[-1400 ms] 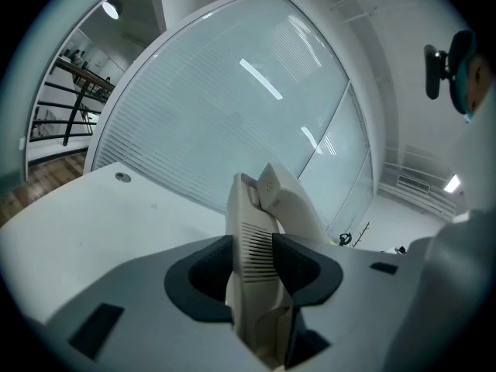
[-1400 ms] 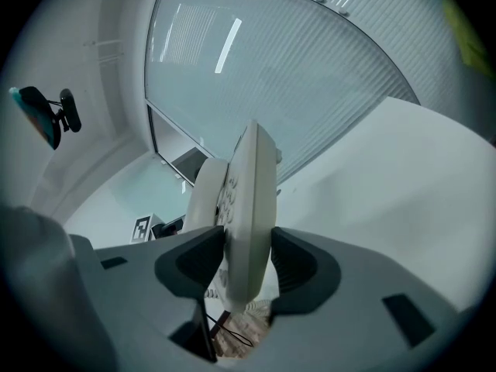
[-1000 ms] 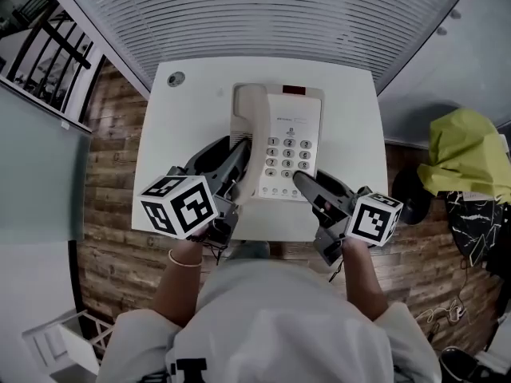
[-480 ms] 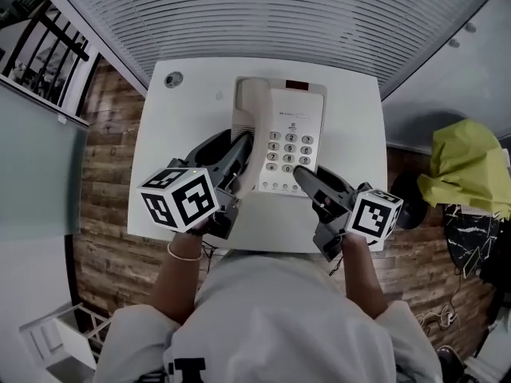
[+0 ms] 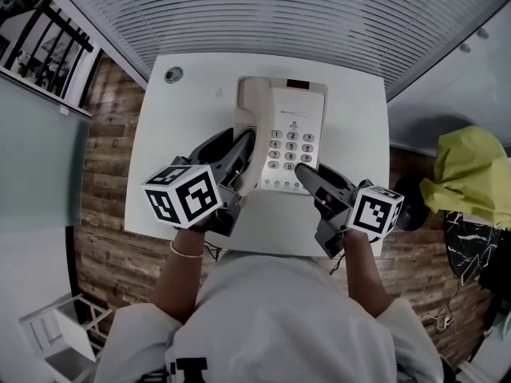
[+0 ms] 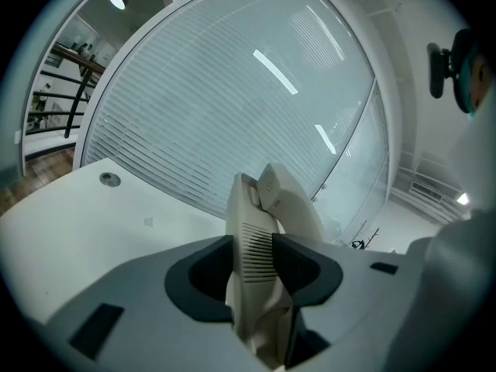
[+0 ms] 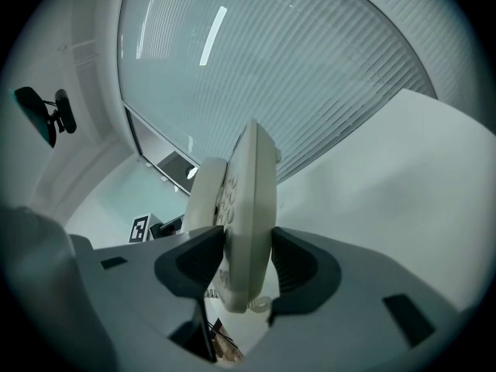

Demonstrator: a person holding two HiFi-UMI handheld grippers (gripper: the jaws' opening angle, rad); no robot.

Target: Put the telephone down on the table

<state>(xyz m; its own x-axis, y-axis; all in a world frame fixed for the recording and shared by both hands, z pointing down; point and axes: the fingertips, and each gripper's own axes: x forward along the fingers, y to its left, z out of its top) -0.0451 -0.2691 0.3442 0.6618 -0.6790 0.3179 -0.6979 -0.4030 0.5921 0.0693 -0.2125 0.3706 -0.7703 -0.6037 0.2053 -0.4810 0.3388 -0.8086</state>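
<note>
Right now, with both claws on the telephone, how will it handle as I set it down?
The telephone looks like rigid moulded plastic, so it probably won't flex between the left claw and right claw. Its smooth casing may slip if either grip loosens. The handset seems only to rest in its cradle, so tilting could tip it off.

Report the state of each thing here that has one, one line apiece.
telephone: over the table, gripped by both tools; whether it touches cannot be told.
handset: seated in its cradle.
left tool: shut on the telephone's left side.
right tool: shut on the telephone's near right edge.
window blind: lowered.
</note>
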